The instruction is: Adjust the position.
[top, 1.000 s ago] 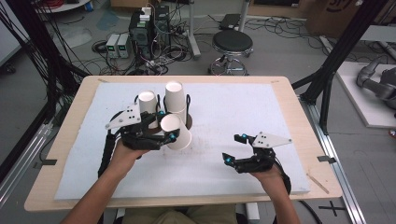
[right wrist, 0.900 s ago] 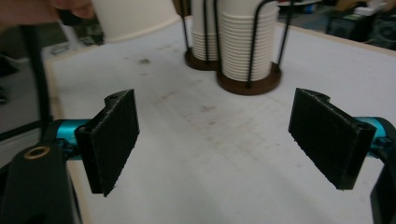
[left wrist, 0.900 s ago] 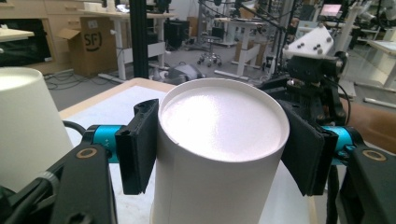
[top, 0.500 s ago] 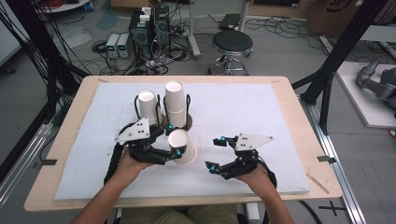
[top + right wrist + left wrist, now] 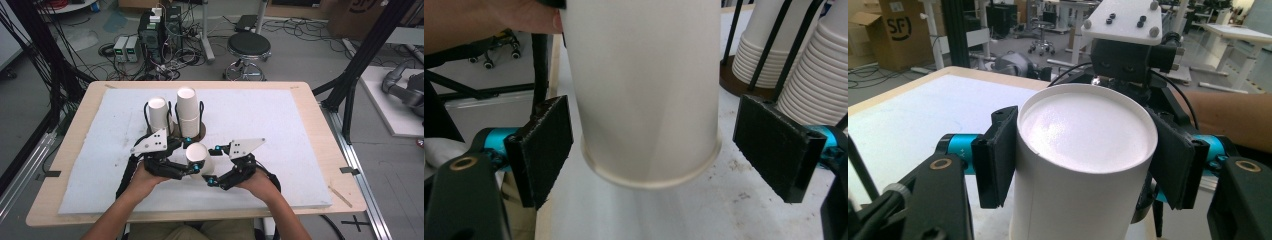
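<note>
Where a second ago the right claw (image 5: 212, 165) sat well apart near the table's right side and the left claw (image 5: 190, 157) held a white paper cup (image 5: 197, 156) close to the cup holder (image 5: 186, 131), both now meet at the front middle of the white-covered table (image 5: 280, 130). The cup has come away from the stacks and hangs between the two claws, above the table and just in front of the holder.

From the left gripper view, the left claw (image 5: 1083, 150) pinches the cup (image 5: 1083, 165) by its sides, a black pad (image 5: 998, 155) pressed flat on each flank, with the cup's closed bottom facing the camera. From the right gripper view, the right claw (image 5: 669, 145) is spread wide, its pads (image 5: 544, 145) standing clear of the cup (image 5: 644, 90) on both sides, around the rolled rim end but not touching it. Two stacks of nested cups (image 5: 819, 75) stand behind in the wire holder.

This reads as a single cup pulled from the stack and now offered for a hand-over. The right claw is lined up around the open end, so closing on the wall looks like the next need. The cup is thin paper and would likely crush under a hard squeeze.
</note>
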